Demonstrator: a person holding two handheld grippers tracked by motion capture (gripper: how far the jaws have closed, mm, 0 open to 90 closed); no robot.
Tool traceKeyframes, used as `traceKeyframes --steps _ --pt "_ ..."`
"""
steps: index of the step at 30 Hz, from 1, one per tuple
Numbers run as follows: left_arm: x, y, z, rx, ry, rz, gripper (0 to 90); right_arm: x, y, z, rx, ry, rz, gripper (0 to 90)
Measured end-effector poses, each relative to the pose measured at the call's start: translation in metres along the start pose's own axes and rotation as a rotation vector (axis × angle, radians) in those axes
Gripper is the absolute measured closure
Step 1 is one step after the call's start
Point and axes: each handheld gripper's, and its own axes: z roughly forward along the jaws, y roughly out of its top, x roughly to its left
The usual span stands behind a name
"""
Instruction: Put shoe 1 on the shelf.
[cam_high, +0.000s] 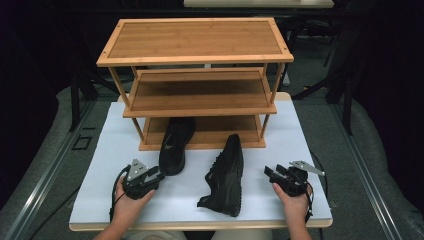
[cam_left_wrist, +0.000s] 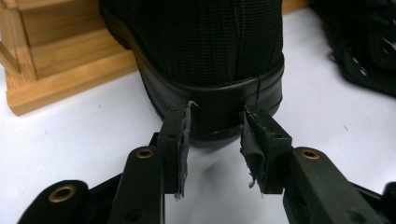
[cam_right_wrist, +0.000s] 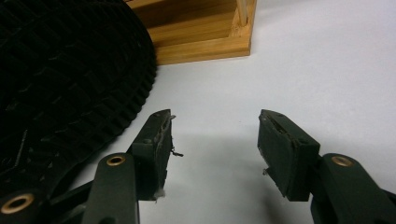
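Observation:
Two black shoes lie on the white table. The left shoe stands upright, its toe on the bottom shelf of a bamboo rack and its heel toward me. My left gripper is open right behind that heel. In the left gripper view the left gripper has its tips at the heel's rim, with nothing between the pads. The right shoe lies on its side, its ridged sole toward my right gripper. The right gripper stands open over bare table beside the sole.
The three-shelf rack stands at the table's far half; its bottom shelf edge is close ahead of the right gripper and also left of the heel. Bare white table lies right of the right gripper. Hands hold both grippers near the front edge.

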Motion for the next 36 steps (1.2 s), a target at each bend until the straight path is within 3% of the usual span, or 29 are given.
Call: traceKeyframes --steps 3,7,9,11,14,19,22,26,30,33,36 --pt "0.0 0.008 0.009 0.009 0.009 0.0 61.3 0.0 0.0 0.0 0.003 0.003 0.0 44.3" --pt "-0.002 0.013 0.014 0.013 -0.01 -0.014 60.6 0.0 0.0 0.0 0.002 0.003 0.001 44.4" --pt "-0.003 0.017 0.019 -0.003 0.036 0.019 61.5 0.0 0.0 0.0 0.003 0.004 0.002 44.3" --pt "-0.001 0.02 0.024 -0.003 0.042 -0.011 61.8 0.0 0.0 0.0 0.002 0.003 0.0 44.3" --pt "0.003 0.024 0.031 -0.002 0.057 -0.024 61.5 0.0 0.0 0.0 0.001 0.004 0.0 44.3" --pt "0.014 0.03 0.046 -0.017 0.063 -0.101 61.2 0.0 0.0 0.0 0.004 0.005 0.001 44.3" --pt "0.016 0.034 0.053 -0.003 0.066 -0.096 61.2 0.0 0.0 0.0 0.004 0.006 -0.002 44.3" --pt "0.019 0.033 0.061 -0.03 0.063 -0.11 59.4 0.0 0.0 0.0 0.002 0.009 -0.001 44.3" --pt "0.021 0.033 0.06 -0.024 0.083 -0.11 57.1 0.0 0.001 -0.001 0.006 0.007 -0.003 44.3" --pt "0.021 0.034 0.051 -0.057 0.042 -0.141 56.6 0.001 0.001 -0.001 0.006 0.0 -0.009 44.3" --pt "0.021 0.036 0.038 -0.07 0.01 -0.12 54.3 0.004 0.002 -0.002 0.003 -0.004 -0.029 44.2"
